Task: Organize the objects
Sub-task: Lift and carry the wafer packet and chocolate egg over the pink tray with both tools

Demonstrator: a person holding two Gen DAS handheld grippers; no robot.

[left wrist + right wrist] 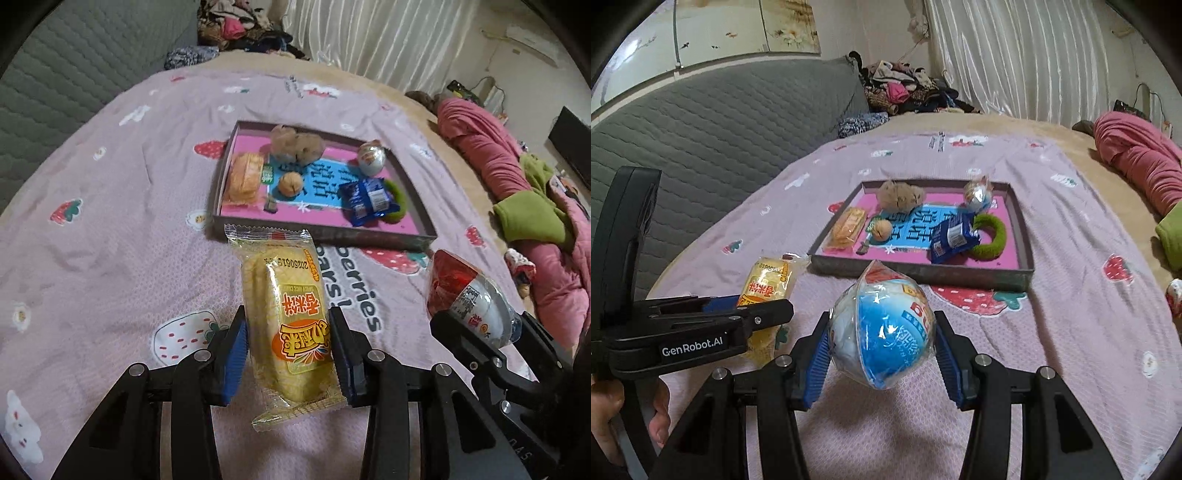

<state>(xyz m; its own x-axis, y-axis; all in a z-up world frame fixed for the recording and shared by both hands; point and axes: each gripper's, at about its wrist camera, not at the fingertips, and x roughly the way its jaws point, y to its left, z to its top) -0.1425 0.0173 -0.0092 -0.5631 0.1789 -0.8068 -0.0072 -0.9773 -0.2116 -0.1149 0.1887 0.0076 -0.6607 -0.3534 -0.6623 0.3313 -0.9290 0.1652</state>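
Gripping a yellow snack pack [286, 325] between its blue pads, the left gripper [288, 350] hangs above the pink bedspread [110, 240]. Its camera shows the pack's printed front; the right camera sees only the pack's side. The right gripper [882, 350] is clamped on a wrapped egg [882, 328], whose blue half faces its own camera and whose red top faces the left one. Beyond both, near the bedspread's middle, a shallow tray [923, 273] holds a walnut [881, 229], a blue packet [951, 236], a green ring [991, 236], another egg [977, 194] and a brown fuzzy lump [901, 194].
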